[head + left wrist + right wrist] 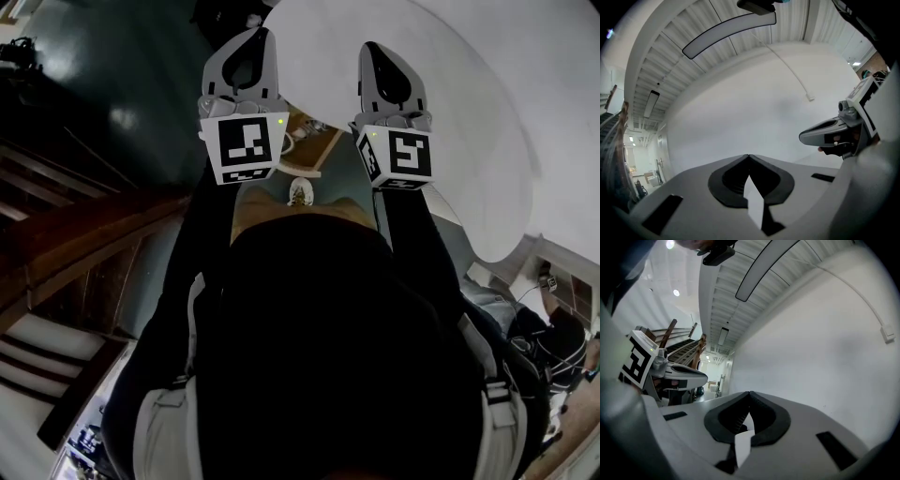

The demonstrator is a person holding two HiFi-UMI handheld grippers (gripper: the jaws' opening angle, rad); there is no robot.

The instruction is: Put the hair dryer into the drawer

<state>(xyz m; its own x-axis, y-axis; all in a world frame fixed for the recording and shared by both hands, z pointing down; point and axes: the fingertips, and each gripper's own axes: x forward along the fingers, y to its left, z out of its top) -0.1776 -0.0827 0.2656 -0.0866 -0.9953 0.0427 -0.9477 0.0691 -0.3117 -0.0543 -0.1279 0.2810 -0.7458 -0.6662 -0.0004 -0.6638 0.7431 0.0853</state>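
"Head view: claws?"
"Both pinched shut, empty: left claw [254,34], right claw [371,47], level toward the white wall [487,112]."
"And the hair dryer, the drawer?"
"Neither in any view. Sight them before judging the step."

The person wears a black top [328,319] with black sleeves [202,244] and pale straps [473,342] over the shoulders. The left gripper [249,33] and right gripper [373,47] have light grey shells with black teardrop-shaped pads. Each bears a cube [246,145] of black-and-white square markers with a small green light.
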